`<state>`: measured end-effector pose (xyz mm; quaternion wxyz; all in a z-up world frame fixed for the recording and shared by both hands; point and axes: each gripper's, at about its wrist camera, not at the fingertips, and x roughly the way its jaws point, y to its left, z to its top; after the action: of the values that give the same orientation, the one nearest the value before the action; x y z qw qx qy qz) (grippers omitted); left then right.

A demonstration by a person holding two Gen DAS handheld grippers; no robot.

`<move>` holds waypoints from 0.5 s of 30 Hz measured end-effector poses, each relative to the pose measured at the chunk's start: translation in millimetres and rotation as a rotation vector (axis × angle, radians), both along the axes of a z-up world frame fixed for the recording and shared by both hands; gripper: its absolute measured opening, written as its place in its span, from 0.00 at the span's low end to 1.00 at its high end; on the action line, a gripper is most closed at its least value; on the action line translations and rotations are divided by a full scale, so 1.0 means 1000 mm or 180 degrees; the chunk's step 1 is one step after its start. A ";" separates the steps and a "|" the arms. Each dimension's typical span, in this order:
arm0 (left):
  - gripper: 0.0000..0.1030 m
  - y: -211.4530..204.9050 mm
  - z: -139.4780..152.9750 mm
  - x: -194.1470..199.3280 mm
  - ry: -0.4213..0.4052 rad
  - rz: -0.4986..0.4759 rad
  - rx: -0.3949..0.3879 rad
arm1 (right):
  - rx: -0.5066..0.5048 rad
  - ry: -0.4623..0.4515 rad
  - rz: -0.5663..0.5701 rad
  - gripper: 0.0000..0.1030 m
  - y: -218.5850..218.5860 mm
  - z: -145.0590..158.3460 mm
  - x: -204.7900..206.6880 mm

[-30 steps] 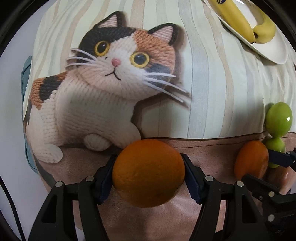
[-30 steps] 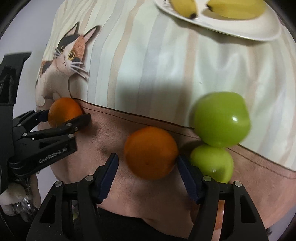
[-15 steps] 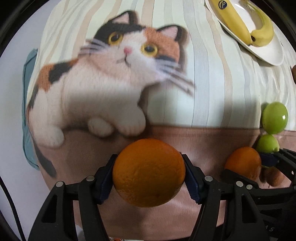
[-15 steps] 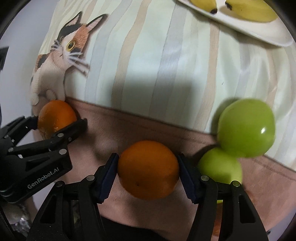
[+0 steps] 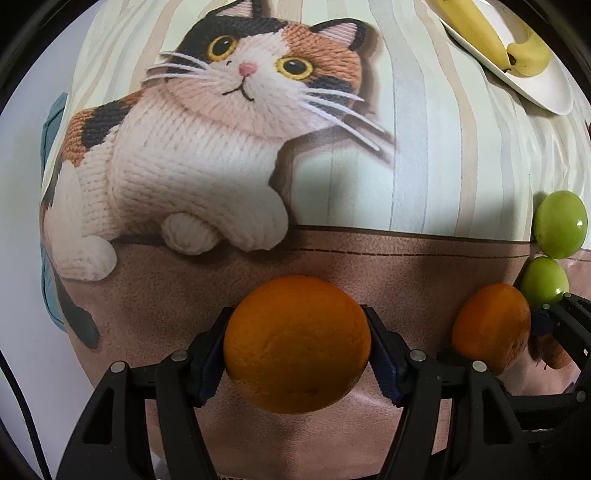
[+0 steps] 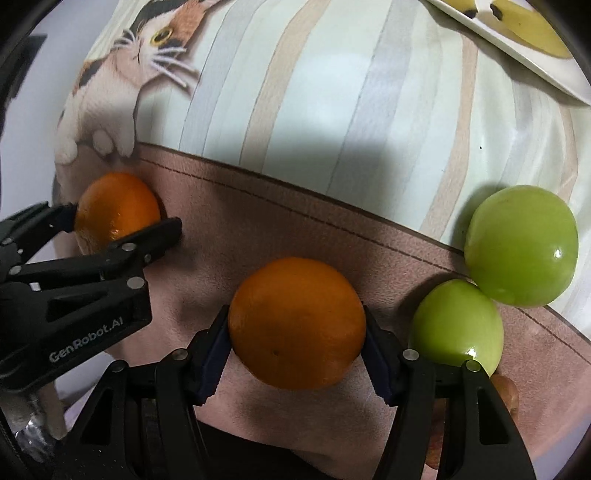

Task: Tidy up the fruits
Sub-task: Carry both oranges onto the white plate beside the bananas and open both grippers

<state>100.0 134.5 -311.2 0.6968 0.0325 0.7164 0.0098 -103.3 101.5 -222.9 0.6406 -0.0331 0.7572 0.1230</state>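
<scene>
My left gripper (image 5: 297, 350) is shut on an orange (image 5: 297, 343) and holds it just above the brown band of the tablecloth. It also shows at the left of the right wrist view (image 6: 122, 225) with its orange (image 6: 116, 208). My right gripper (image 6: 295, 328) is shut on a second orange (image 6: 297, 323), which shows at the right of the left wrist view (image 5: 491, 325). Two green apples (image 6: 521, 251) (image 6: 456, 326) lie touching each other just right of the right gripper.
A white plate (image 5: 546, 88) with bananas (image 5: 476, 26) sits at the far right of the table. The cloth bears a knitted cat print (image 5: 207, 140). A small brown fruit (image 6: 506, 395) lies near the front edge, behind the right gripper's finger.
Both grippers have moved forward and down over the cloth with their oranges still held. The right gripper has drawn closer to the two green apples.
</scene>
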 end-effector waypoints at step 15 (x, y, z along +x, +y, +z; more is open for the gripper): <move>0.62 -0.022 0.055 -0.019 -0.0221 0.0047 -0.0199 | 0.0335 -0.0282 -0.0215 0.63 -0.046 0.062 -0.014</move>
<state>81.3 112.0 -255.7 0.7219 0.0051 0.6920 -0.0064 -116.9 55.7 -161.0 0.6782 0.0208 0.7213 0.1394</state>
